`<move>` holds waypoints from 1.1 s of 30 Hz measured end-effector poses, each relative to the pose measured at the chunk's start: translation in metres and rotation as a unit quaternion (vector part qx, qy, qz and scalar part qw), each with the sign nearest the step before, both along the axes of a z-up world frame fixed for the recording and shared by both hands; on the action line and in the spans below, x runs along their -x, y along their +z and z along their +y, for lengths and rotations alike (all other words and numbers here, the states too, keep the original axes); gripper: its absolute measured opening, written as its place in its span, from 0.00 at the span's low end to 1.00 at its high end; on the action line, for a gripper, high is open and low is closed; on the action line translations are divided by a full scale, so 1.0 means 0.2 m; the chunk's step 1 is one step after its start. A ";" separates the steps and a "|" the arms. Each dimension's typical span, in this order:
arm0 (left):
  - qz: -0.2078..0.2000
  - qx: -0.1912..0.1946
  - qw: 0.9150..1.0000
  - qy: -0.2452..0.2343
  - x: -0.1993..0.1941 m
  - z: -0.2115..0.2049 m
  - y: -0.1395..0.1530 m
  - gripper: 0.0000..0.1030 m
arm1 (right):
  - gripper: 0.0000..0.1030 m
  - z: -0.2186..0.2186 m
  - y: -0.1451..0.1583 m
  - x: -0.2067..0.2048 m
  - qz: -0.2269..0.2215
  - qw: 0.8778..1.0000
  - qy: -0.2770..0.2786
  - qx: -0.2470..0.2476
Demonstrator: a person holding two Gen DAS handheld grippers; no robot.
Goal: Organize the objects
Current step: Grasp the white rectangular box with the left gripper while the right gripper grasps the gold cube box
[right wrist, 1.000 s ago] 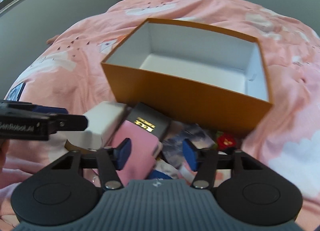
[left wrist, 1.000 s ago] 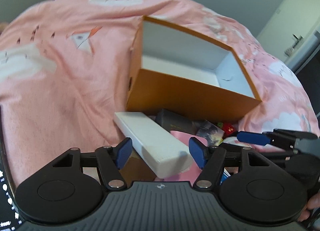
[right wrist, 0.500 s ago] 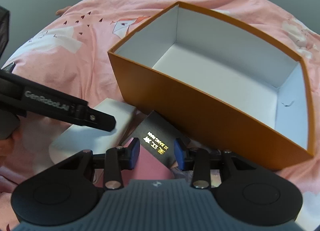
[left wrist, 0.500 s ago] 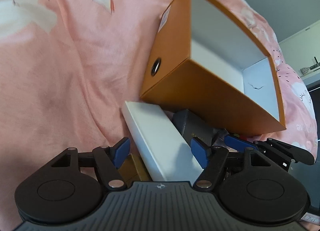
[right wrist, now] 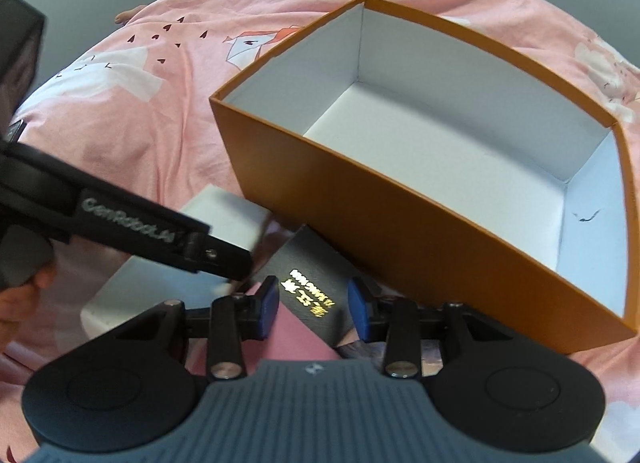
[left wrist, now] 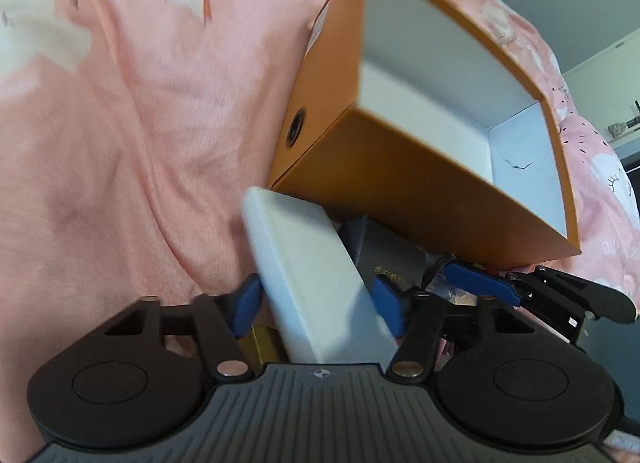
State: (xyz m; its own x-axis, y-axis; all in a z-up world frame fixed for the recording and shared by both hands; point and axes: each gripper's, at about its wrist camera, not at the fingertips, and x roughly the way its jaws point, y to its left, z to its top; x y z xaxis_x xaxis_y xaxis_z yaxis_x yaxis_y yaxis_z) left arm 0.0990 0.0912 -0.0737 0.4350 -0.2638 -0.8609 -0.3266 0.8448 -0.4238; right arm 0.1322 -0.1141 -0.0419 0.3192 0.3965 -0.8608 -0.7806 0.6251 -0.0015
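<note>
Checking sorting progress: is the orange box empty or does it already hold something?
Empty. The right wrist view shows the orange box open-topped with a bare white floor and walls; the white box and black box lie outside it.

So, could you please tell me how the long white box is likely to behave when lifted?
The long white box looks rigid with flat sides, so probably no flexing. It extends well beyond the closing left tool, so it may droop or pivot.

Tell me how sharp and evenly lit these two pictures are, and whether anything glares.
Left wrist view: motion-smeared, the open orange cardboard box and pink patterned bedspread are soft, edges bowed by the fisheye lens. Right wrist view: mostly sharp, though the other hand-held gripper's arm is blurred; the gold lettering on the flat black box glares; soft daylight, faint shadows.
</note>
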 end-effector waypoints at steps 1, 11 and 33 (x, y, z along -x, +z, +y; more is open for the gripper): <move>-0.008 -0.005 1.000 -0.005 0.02 0.00 0.03 0.45 | 0.39 0.00 0.00 0.00 -0.001 1.000 -0.001 0.000; -0.008 0.026 0.999 -0.027 0.10 -0.09 0.05 0.42 | 0.39 -0.05 -0.02 0.04 0.019 1.000 -0.004 -0.007; -0.089 -0.107 0.989 -0.057 0.26 -0.05 0.27 0.30 | 0.39 -0.04 0.05 0.04 0.068 0.993 0.094 -0.018</move>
